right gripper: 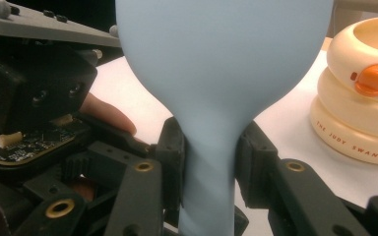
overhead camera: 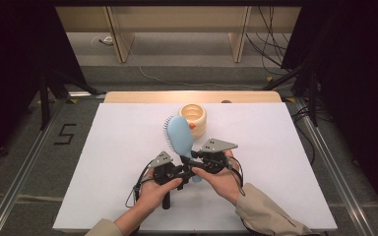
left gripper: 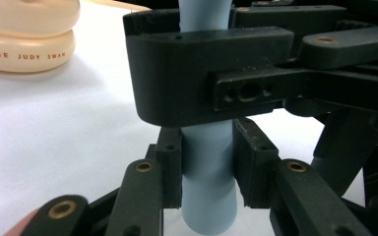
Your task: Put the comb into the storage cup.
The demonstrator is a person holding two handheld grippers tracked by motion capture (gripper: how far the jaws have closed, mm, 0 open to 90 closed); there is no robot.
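Now, grip by grip:
Left gripper (overhead camera: 183,169): jaws closed on the low end of the brush handle (left gripper: 207,182), pads pressing it from both sides.
Right gripper (overhead camera: 191,162): jaws pinching the same handle higher up, at the neck just under the paddle (right gripper: 211,167); the pads touched the plastic.
Nearer hand: both held it, the right gripper closest to the head, the left nearest the tail.
Hairbrush (overhead camera: 179,133): held above the white table (overhead camera: 103,172), between the two hands, head pointing away from the person.
Long axis: ran from the grippers up and away toward the round pot (overhead camera: 195,118), tilted a little leftward.
Brush make: smooth matte pale-blue plastic, oval paddle, round handle, fine bristles (overhead camera: 166,125) along its left edge.
Pot: cream, ringed like stacked tyres, glossy, with an orange duck-bill knob (right gripper: 371,79); it stood just behind the brush head.
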